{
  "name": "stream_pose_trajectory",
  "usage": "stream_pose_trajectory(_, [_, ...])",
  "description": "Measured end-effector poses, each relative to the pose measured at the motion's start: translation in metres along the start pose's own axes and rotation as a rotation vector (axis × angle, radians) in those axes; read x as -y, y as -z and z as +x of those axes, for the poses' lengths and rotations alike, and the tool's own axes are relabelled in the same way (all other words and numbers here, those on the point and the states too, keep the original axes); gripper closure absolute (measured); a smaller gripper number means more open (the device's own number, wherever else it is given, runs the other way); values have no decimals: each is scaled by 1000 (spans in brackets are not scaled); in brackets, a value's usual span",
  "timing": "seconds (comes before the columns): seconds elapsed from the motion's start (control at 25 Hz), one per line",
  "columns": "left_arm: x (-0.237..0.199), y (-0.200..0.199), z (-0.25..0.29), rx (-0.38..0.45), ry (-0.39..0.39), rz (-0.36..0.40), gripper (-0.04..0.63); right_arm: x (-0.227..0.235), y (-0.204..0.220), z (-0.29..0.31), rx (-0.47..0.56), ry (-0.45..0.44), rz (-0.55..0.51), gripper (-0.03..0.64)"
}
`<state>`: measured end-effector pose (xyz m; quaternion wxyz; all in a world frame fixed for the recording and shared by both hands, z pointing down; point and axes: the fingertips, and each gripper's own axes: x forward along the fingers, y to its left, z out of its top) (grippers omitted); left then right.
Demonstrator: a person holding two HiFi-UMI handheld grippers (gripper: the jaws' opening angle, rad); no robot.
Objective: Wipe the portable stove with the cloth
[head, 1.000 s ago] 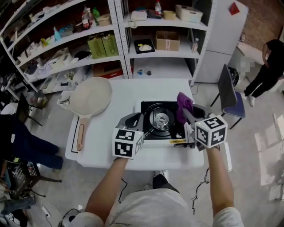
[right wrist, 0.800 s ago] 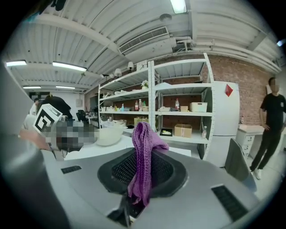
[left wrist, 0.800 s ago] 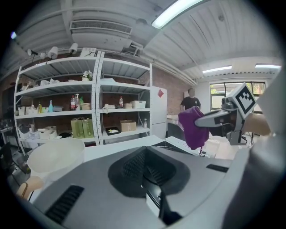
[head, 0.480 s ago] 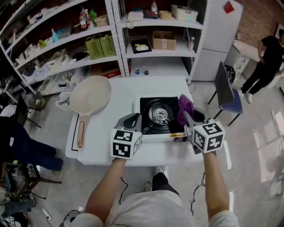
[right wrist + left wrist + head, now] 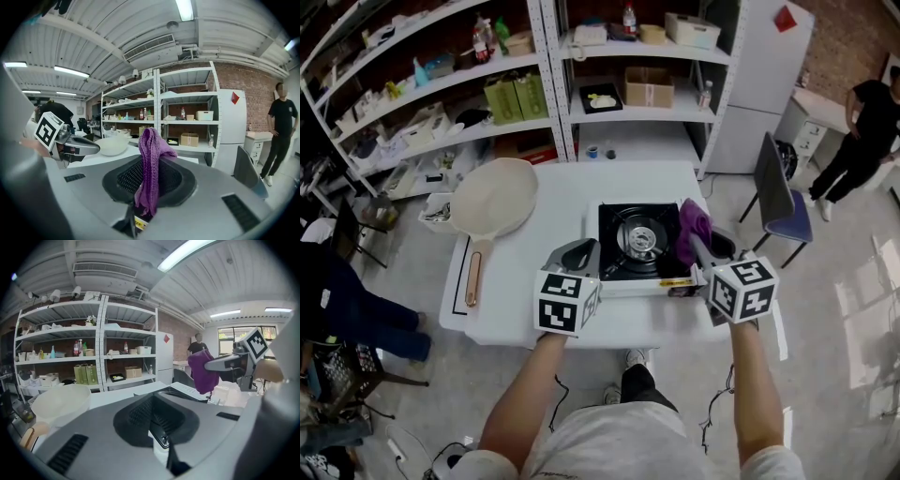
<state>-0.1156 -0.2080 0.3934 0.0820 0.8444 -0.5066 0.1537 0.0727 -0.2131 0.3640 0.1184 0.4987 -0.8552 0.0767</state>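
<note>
- Little has moved: the cloth [image 5: 692, 225] still hangs at the right side of the stove [image 5: 637, 246], and both grippers hold about where they were half a second ago.
- Stove: it sits on the white table [image 5: 553, 202], right of centre and straight ahead of the person. Nothing clamps it, so a firm sideways wipe could push it across the smooth top.
- Burner [image 5: 639, 240]: its raised ring and supports look likely to snag the loose knit if the cloth is dragged over the middle.
- Cloth: the right gripper [image 5: 697, 246] is closed on it, with a fold standing up between the jaws and the rest dangling. I cannot tell whether it touches the stove top. The bite looks narrow, so a snag could pull the cloth free.
- Right gripper: if it drops too low, its hard jaws rather than the cloth may scrape the top or knock the front edge.
- Left gripper [image 5: 577, 255]: jaws together on nothing, just beside the stove's front left corner. It is close enough to brace the stove, and also to bump it.
- Pan [image 5: 492, 199]: well apart at the left, so it is no real hazard.
</note>
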Motion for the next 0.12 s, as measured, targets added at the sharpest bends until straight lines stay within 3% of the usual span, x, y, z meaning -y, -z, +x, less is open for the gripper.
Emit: stream_pose_trajectory(0.12, [1,0,0,-2,2,-1,592,0,-1,-1,1,-2,-4,555])
